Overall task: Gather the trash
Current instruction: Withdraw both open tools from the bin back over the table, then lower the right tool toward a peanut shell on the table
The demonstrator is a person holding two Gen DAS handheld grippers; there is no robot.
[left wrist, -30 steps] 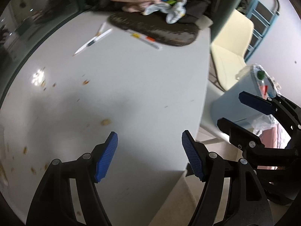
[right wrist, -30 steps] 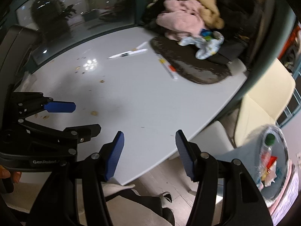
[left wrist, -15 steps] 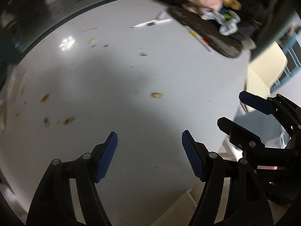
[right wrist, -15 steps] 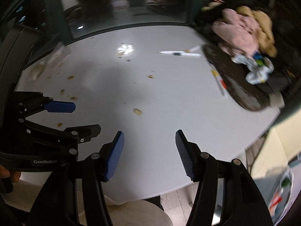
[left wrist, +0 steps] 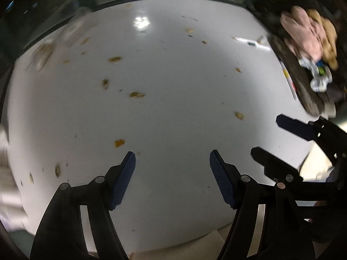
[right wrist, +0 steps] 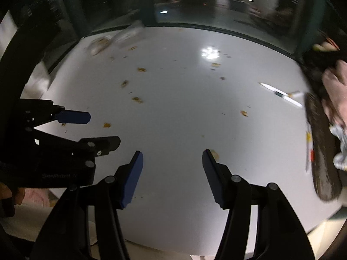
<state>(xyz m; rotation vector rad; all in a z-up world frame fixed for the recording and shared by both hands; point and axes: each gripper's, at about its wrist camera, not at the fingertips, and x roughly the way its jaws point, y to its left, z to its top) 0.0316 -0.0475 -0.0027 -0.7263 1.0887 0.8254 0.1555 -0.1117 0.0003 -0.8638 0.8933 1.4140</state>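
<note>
Small brown crumbs lie scattered over the white table (left wrist: 184, 112); one crumb (left wrist: 119, 143) sits just beyond my left gripper's left fingertip. My left gripper (left wrist: 172, 158) hangs open over bare tabletop, nothing between its pads. My right gripper (right wrist: 172, 153) is open too, with a crumb (right wrist: 214, 154) beside its right fingertip. Blurred clear wrappers (right wrist: 128, 35) lie at the table's far left edge, also in the left wrist view as wrappers (left wrist: 43, 52). Each gripper shows in the other's view: right gripper (left wrist: 266, 135), left gripper (right wrist: 103, 128).
White pens (right wrist: 279, 94) lie near a dark oval mat (right wrist: 323, 151) at the right, which bears pink and tan cloth (left wrist: 303, 36) and a crumpled white-and-blue item (left wrist: 318, 75). A dark glass wall (right wrist: 195, 10) runs behind the table. Floor shows below the near edge.
Both views have swung left across the table and rolled. The bin and the yellow chair have left the picture; the crumbs and the far-left wrappers have come in. Both grippers stay open.
</note>
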